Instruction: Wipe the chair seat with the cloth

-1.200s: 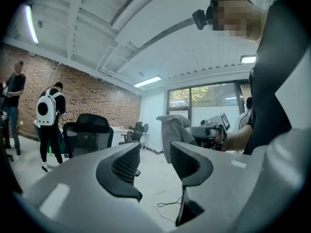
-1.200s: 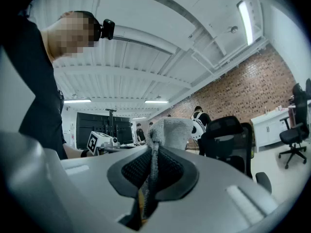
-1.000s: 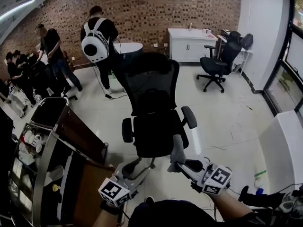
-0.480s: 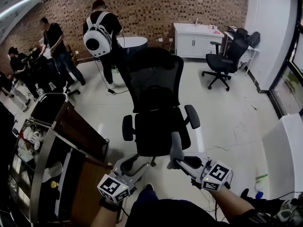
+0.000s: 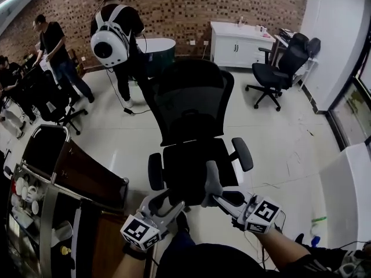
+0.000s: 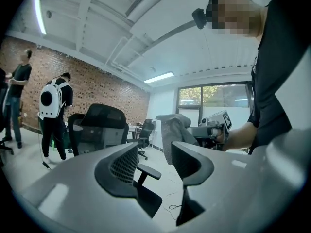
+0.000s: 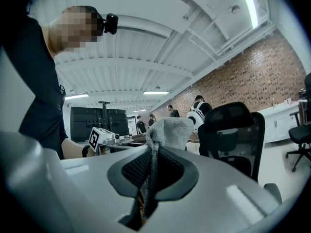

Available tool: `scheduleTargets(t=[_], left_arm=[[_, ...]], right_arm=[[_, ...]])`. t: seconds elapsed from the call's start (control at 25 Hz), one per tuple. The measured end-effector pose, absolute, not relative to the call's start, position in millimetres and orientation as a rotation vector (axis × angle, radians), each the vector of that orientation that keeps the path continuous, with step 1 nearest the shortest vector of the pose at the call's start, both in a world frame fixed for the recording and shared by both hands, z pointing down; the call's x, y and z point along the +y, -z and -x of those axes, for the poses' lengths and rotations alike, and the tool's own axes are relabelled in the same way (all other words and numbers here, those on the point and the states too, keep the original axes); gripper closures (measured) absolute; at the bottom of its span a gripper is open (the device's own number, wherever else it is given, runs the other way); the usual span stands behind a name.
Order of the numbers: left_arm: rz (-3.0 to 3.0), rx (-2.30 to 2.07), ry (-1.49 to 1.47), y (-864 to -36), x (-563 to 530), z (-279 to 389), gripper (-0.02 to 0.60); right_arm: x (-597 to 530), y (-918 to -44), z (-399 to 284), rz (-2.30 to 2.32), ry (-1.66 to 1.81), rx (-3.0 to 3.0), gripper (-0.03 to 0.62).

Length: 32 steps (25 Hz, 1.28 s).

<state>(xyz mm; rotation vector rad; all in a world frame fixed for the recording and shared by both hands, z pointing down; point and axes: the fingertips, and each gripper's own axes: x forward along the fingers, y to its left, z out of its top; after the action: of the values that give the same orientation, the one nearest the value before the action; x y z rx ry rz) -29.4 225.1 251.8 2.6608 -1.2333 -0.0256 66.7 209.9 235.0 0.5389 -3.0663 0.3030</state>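
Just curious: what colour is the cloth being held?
Grey; the cloth shows best in the right gripper view.

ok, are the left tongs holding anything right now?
No: the left tongs stand open with nothing between them, while the cloth is pinched in the right tongs.

Black chair (image 5: 194, 161) ctr, R tongs (image 5: 215, 199) w/ grey cloth (image 5: 211, 181) at seat edge, L tongs (image 5: 168, 204) beside

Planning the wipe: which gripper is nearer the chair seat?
Right, narrowly. The right gripper holds the cloth over the front of the seat; the left gripper, jaws open, sits off its front corner.
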Motion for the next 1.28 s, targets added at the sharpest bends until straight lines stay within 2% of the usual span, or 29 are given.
scheduleTargets(t=[0.36, 0.72, 1.0, 1.28], left_arm=[[-2.730, -1.071, -0.010, -251, 100, 81, 0.350], [-2.667, -1.056, -0.052, -273, 37, 88, 0.342], [-2.541, -1.100, -0.091, -322, -7, 92, 0.328], [-2.387, -1.167, -0.099, -402, -44, 112, 0.323]], right_arm=[[88, -221, 17, -0.557, -0.276, -3.025, 0.572], [21, -254, 33, -0.524, -0.367, -2.971, 0.572], [-31, -323, 41, -0.428, -0.459, -2.879, 0.572], [-79, -433, 87, -0.277, -0.440, -2.712, 0.572]])
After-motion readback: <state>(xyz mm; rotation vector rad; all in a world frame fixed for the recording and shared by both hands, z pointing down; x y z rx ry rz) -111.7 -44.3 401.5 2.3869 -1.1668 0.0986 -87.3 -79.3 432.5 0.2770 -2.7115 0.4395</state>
